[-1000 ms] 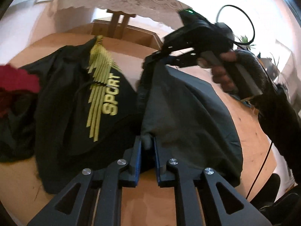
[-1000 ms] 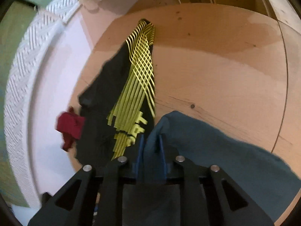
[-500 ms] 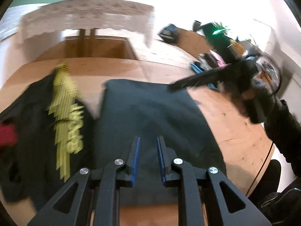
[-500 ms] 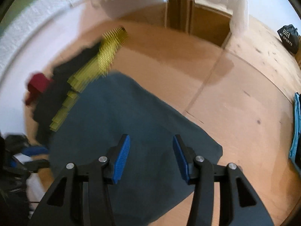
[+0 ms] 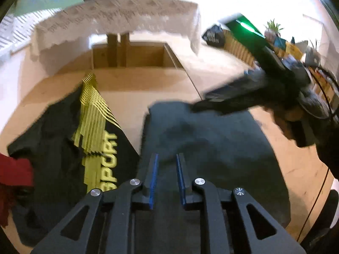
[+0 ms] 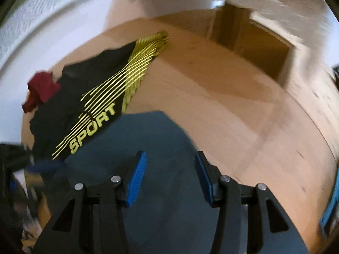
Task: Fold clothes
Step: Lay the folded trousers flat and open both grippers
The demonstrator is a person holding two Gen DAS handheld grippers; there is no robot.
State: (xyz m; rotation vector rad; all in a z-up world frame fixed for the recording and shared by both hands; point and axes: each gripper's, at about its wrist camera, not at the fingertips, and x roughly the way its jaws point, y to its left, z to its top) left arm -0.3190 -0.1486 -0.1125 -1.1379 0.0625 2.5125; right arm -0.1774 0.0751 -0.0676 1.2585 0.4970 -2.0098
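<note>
Step, as I read it: one fold of the dark grey garment (image 5: 211,148) was down and both grippers were clear of it, so this was the gap between release and the next grasp. The garment lay flat on the wooden worktop (image 5: 137,80), roughly rectangular, its left edge just beside the black SPORT shirt (image 5: 63,144) and possibly overlapping that shirt's hem.

Left to right:

- Red cloth (image 5: 12,169) at the far left, touching the SPORT shirt. Not part of this step.
- SPORT shirt was spread loosely and unfolded; probably next in the queue.
- Left gripper (image 5: 166,177): fingers (image 5: 153,177) were narrowly parted, with nothing between the pads. They hovered over the near edge of the grey garment; I could not tell whether the tips brushed the cloth.
- Right gripper (image 6: 169,175): fingers (image 6: 136,177) stood moderately apart and empty, with only grey cloth below them. In the left wrist view it was a motion-blurred shape over the garment's far right corner, a hand (image 5: 290,116) on its handle.

Next move, my call: pick a fresh pair of corners or one edge of the grey garment and fold it again. That calls for both grippers coming down onto single edges, pinching only the top layers, and lifting together so the fold underneath stays put. Risk: snagging the SPORT shirt's hem on the left side.
</note>
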